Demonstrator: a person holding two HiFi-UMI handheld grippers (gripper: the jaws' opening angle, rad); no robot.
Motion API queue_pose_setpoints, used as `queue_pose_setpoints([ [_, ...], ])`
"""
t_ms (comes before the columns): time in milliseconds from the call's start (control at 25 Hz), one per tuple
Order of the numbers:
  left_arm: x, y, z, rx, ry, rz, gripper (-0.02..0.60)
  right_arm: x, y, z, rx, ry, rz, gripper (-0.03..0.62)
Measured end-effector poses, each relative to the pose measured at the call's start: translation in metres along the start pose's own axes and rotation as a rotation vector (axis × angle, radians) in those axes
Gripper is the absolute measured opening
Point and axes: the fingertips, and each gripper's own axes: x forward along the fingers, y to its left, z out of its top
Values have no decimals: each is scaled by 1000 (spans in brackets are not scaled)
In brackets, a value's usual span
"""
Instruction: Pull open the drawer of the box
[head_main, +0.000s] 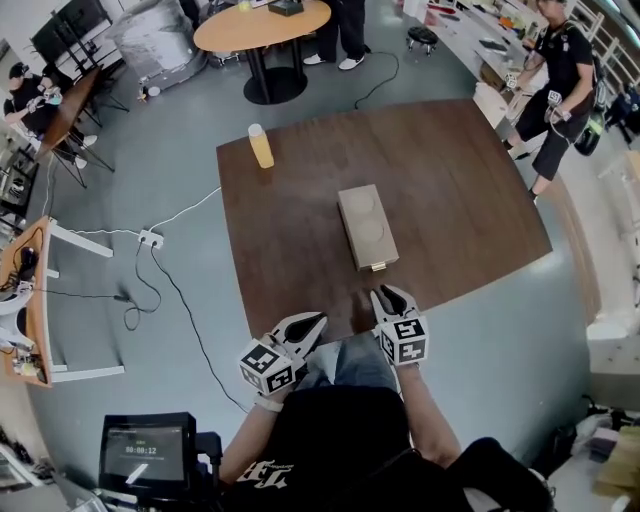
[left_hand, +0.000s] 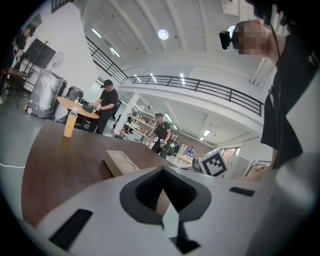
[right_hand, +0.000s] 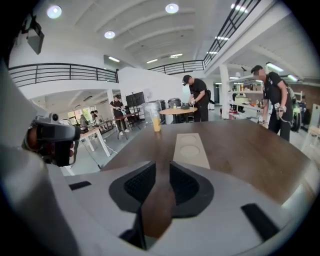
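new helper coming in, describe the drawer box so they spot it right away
On the big dark brown table, near its middle, lies a long, low, pale tan box. Two round recesses mark its top, unlike the upright yellow bottle at the far left corner, its only neighbour.

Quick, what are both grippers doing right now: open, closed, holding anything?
Left gripper: jaws closed, holding nothing.
Right gripper: jaws partly open, nothing between them.
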Motion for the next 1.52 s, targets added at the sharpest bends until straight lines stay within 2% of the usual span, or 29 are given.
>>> queue_pose_setpoints([
  [120,10,10,-12,-3,14,0,0,15,-19,-19,19,28,-54,84],
  [360,26,29,-31,-14,27,-8,0,44,-45,-48,30,89,-128,105],
  [560,41,48,-45,-32,33,-8,0,68,-62,-61,57,91,-148,144],
  [840,60,69,-56,-52,37,-1,0,100,-83,-79,51,149,-191,190],
  [1000,63,73,-57,-52,39,4,0,106,-81,-85,61,172,-188,190],
  [1360,72,80,-53,-63,39,16,0,116,-93,-85,57,179,-237,189],
  [1440,70,78,-51,-62,43,17,0,115,-91,-83,55,179,-236,156],
  [1520,69,76,-48,-65,45,19,0,114,-92,-83,56,179,-235,155],
])
